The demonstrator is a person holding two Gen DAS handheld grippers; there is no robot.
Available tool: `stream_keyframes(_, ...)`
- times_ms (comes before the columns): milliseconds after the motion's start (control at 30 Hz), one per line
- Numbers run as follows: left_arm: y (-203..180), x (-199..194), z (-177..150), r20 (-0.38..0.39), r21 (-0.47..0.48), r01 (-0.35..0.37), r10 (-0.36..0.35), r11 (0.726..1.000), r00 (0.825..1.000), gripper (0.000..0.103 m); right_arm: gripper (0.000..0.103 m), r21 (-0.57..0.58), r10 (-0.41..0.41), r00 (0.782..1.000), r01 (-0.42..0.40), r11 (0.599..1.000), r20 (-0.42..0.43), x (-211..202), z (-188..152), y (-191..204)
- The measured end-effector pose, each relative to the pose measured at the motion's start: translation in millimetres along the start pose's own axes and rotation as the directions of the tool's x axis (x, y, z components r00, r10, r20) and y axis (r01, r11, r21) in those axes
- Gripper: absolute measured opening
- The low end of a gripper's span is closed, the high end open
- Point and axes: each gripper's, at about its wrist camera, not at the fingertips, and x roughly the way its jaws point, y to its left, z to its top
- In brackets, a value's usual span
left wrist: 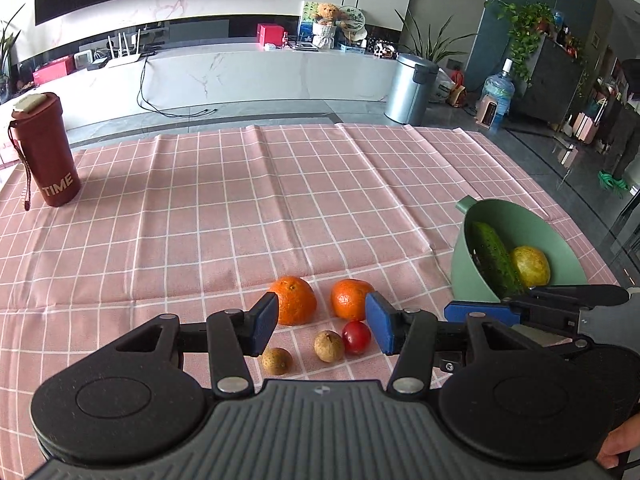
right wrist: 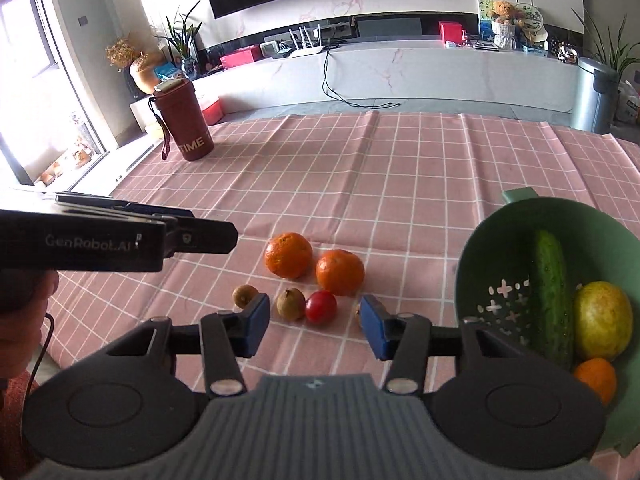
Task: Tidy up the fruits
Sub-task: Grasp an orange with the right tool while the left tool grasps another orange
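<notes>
Pink checked cloth (left wrist: 240, 208) covers the table, and the loose fruit sits in a small cluster near its front edge. In the left wrist view two mandarins lie side by side, close but apart: the left mandarin (left wrist: 293, 300) at about 11 o'clock of the cluster, the right mandarin (left wrist: 349, 299) at 1 o'clock. Below them a red cherry tomato (left wrist: 356, 337) touches a brown longan (left wrist: 328, 345), and a second longan (left wrist: 276, 361) rests apart at 7 o'clock.

A green colander bowl (left wrist: 560, 248) stands at 3 o'clock of the cluster, well apart from it. It holds a cucumber (left wrist: 496, 258) leaning along its wall, a yellow-green round fruit (left wrist: 530, 266) just beside the cucumber, and, seen only in the right wrist view, a small orange fruit (right wrist: 595, 378) at the bowl's near side.

The left gripper (left wrist: 322, 322) hovers over the cluster with its blue-padded fingers wide apart and nothing between them. The right gripper (right wrist: 314, 326) hangs likewise, fingers spread and empty, the tomato showing in the gap beyond them, the colander bowl at its 3 o'clock.

A dark red tumbler marked TIME (left wrist: 44, 150) stands upright at 10 o'clock, far from the fruit.
</notes>
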Motion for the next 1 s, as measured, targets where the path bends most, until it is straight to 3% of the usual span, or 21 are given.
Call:
stream_keyframes(167, 12, 20, -7, -0.007, -0.002, 0.017, -0.017, 1.000, 1.000, 0.059, 0.037, -0.053, -0.029, 0.999, 0.028, 0.998, -0.023, 27, 9, 2)
stream_keyframes(500, 38, 57, -9, -0.050, -0.104, 0.064, -0.069, 0.993, 0.996, 0.059, 0.037, -0.051, -0.030, 0.998, 0.028, 0.998, -0.049, 70, 17, -10)
stream_keyframes(733, 44, 75, -10, -0.077, -0.138, 0.079, -0.090, 0.987, 0.993, 0.059, 0.039, -0.089, -0.060, 0.997, 0.056, 0.994, -0.044, 86, 17, -12)
stream_keyframes(1000, 47, 90, -10, -0.103, -0.154, 0.087, -0.103, 0.984, 0.989, 0.059, 0.039, -0.077, -0.028, 0.998, 0.024, 0.997, -0.055, 96, 17, -14)
